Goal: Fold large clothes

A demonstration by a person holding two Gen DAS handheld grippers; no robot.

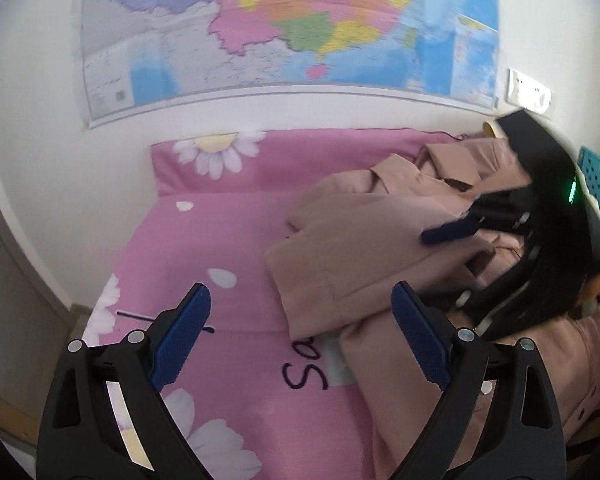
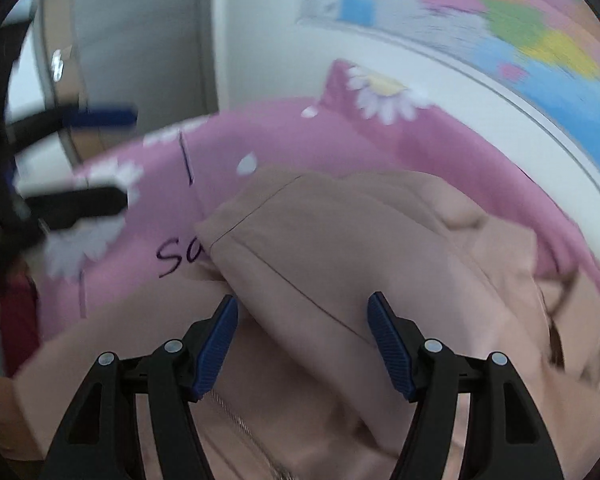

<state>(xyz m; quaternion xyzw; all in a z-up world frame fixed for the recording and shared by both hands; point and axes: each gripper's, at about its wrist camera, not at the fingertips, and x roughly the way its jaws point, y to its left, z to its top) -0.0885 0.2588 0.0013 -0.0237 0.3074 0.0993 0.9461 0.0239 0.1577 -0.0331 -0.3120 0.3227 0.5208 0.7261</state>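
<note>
On the pink daisy-print bed sheet (image 1: 228,240), toward its right edge below the colourful wall map (image 1: 292,28), a beige-pink coat (image 1: 364,248) lies partly folded. The left gripper (image 1: 302,332) hangs over the sheet's near edge, jaws spread and empty. The right gripper (image 2: 302,340), blue pads apart, straddles a fold of the coat without pinching it.
</note>
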